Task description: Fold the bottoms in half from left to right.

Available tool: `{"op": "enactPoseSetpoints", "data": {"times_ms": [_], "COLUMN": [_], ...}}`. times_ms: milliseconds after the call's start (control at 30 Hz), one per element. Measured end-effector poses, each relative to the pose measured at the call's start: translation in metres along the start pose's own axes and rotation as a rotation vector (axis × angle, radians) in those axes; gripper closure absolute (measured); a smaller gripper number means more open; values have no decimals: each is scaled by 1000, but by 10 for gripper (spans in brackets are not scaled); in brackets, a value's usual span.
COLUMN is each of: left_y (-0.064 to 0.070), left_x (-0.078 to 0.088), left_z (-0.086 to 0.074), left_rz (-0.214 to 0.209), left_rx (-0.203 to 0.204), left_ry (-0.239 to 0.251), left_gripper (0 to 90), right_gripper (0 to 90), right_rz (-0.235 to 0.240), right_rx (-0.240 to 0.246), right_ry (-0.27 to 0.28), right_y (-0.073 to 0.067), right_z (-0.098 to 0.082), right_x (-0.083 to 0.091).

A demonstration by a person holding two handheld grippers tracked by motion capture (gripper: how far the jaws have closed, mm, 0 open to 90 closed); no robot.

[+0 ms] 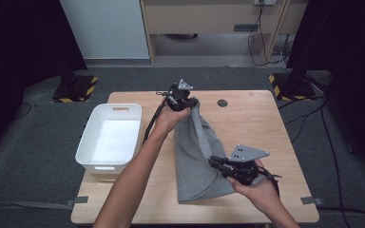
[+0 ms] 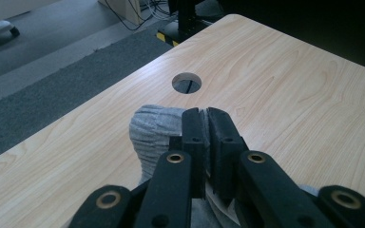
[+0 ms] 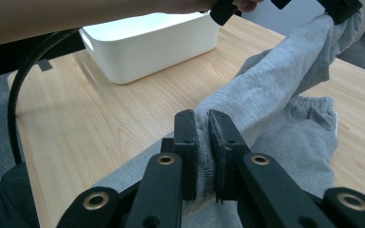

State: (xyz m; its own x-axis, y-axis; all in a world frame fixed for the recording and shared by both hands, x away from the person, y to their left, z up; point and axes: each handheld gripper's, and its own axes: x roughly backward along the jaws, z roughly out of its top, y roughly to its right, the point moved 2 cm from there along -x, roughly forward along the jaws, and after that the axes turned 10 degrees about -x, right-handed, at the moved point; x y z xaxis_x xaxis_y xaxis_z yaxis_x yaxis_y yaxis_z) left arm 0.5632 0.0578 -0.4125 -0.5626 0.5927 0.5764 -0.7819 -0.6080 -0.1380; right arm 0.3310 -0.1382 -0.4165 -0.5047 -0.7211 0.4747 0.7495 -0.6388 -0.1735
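Note:
A grey cloth garment [image 1: 197, 156] lies stretched across the middle of the wooden table [image 1: 256, 123]. My left gripper [image 1: 190, 102] is at the far end, shut on a bunched corner of the grey garment [image 2: 154, 128]. My right gripper [image 1: 216, 164] is near the front right, shut on the garment's right edge. In the right gripper view the grey garment [image 3: 271, 90] runs taut from my right gripper [image 3: 203, 118] up toward the left gripper [image 3: 342, 9]. The lower part of the cloth rests flat on the table.
An empty white bin [image 1: 109, 137] stands on the table's left side, also seen as the white bin [image 3: 157, 42] behind the forearm. A round cable hole [image 1: 222, 102] sits near the far edge, right of the left gripper. Black stands flank the table's far corners.

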Motion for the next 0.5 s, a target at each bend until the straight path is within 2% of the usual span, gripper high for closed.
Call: {"op": "enactPoseSetpoints", "data": {"times_ms": [500], "left_y": [5], "left_x": [-7], "left_z": [-1], "left_rz": [-5], "left_rx": [-12], "left_ry": [5], "left_gripper": [861], "right_gripper": [825], "right_rz": [-23], "right_rx": [-32], "right_ry": [-6], "right_y": [17], "right_z": [-11], "right_x": [5]}}
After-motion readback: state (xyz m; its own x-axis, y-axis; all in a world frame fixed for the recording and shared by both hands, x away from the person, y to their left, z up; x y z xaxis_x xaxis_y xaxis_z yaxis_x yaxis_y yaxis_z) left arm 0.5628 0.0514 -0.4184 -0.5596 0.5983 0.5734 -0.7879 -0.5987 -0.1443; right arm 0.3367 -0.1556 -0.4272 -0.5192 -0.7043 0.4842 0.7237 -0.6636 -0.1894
